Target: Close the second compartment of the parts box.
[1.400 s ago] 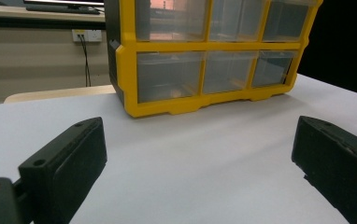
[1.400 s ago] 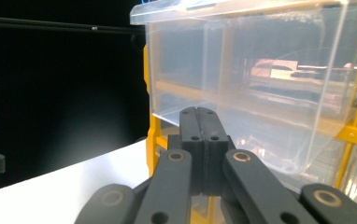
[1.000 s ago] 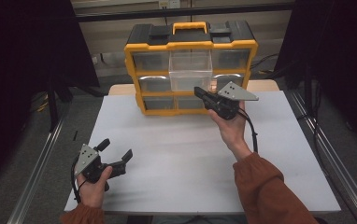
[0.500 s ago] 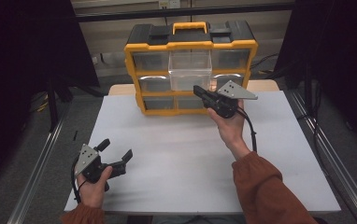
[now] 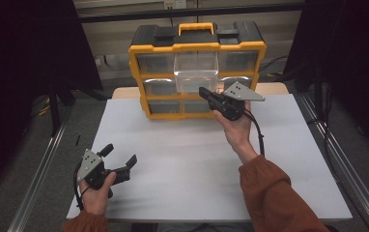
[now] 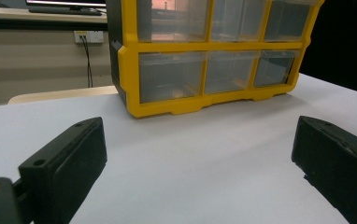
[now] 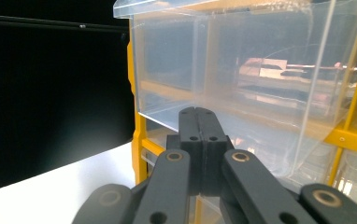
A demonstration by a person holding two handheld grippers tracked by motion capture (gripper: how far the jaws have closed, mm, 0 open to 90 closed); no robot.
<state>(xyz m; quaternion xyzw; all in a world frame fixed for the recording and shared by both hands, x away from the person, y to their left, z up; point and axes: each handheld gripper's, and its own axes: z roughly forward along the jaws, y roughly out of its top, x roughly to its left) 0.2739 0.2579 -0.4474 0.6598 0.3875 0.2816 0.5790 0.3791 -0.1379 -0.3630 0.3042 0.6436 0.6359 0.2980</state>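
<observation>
Pulled-out clear drawer (image 5: 195,72) juts from yellow organizer (image 5: 139,77), blocking the table (image 5: 182,159) rear; broad bare tabletop in front gives free passage between both hands

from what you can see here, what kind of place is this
Probably a lab or workshop bench set up for recording: a white table with a yellow drawer organizer, metal rails alongside, and a wall socket behind.

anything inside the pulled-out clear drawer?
The clear drawer, top middle of the yellow organizer, looks empty through its walls in the high and right gripper views. Reflections blur its floor, so small parts can't be ruled out. The shut right gripper sits just below its front.
</observation>
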